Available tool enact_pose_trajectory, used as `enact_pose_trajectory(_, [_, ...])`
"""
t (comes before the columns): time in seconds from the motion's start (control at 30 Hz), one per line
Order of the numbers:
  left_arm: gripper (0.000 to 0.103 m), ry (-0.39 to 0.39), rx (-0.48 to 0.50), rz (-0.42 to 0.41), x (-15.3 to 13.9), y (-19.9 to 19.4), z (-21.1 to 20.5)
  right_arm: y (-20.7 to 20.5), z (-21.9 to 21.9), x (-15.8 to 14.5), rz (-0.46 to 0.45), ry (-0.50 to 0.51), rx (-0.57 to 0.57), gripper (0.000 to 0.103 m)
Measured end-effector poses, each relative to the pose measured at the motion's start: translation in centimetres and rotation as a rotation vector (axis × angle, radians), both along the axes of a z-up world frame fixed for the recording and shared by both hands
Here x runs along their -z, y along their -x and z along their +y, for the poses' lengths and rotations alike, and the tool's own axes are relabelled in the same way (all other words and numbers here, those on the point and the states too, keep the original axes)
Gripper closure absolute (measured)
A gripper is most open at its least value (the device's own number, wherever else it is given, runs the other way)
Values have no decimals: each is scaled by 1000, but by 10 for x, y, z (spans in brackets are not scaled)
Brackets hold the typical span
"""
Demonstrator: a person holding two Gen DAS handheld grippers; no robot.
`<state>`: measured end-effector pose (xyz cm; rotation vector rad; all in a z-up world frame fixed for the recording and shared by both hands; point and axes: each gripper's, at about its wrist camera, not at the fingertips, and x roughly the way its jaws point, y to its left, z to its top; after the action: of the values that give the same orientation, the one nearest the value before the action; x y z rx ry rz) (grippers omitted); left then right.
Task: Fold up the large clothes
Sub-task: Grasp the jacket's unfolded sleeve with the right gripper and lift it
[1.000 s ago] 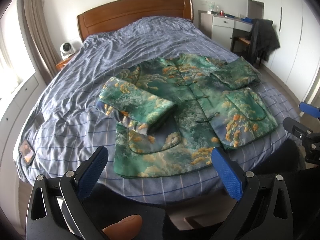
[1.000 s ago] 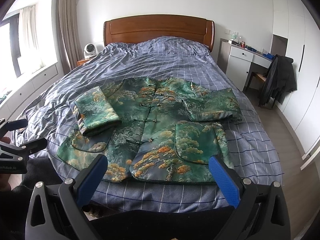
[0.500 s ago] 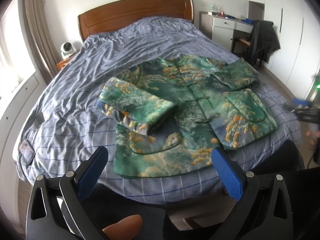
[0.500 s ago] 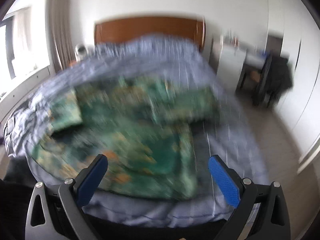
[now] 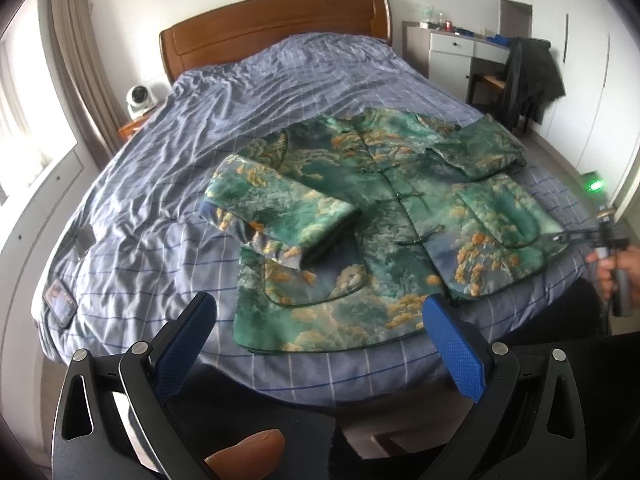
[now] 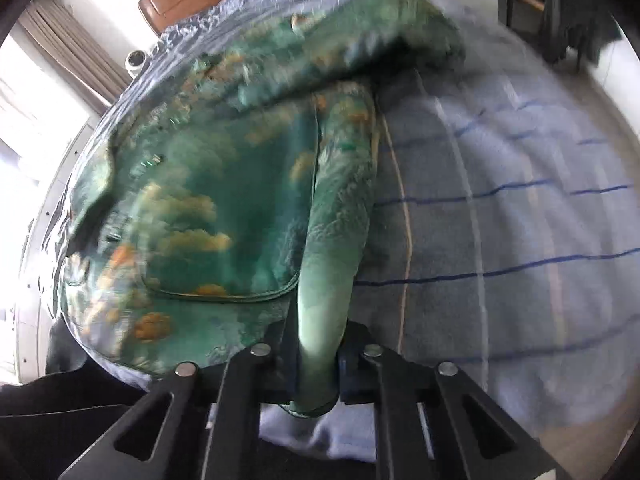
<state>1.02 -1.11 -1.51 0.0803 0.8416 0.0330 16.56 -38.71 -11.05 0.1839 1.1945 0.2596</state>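
Note:
A green jacket [image 5: 400, 216] with orange cloud print lies face up on the bed, both sleeves folded in over its front. My left gripper [image 5: 320, 320] is open and empty, held back off the bed's foot edge in front of the jacket's hem. My right gripper [image 6: 316, 376] is shut on the jacket's [image 6: 224, 200] right side edge near the hem corner, with a ridge of fabric pinched between its jaws. In the left wrist view the right gripper [image 5: 576, 236] shows blurred at the jacket's right hem corner.
The bed [image 5: 280, 92] has a blue checked cover and a wooden headboard [image 5: 276, 28]. A phone [image 5: 60, 300] lies on its left edge. A white desk [image 5: 460, 52] and a chair with a dark coat [image 5: 532, 76] stand at the right. A small fan [image 5: 140, 98] stands at the left.
My right gripper moved forward and down from behind the bed's foot to the jacket's right hem side and shut on the fabric. My left gripper stayed still and open.

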Motion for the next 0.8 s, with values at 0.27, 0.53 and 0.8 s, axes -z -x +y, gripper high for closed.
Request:
enact_pose_trajectory(0.27, [0,-11,26,4,2,-7,-9,7,-2,23,27,75,27,89])
enact_pose_trajectory(0.53, [0,20,-14,18,9,-11,2,-19,23,-36,-106,285,-63,48])
enact_pose_trajectory(0.8, [0,-4,-49,5,2,0,6,-133,130,-13,-280,598,-405,37])
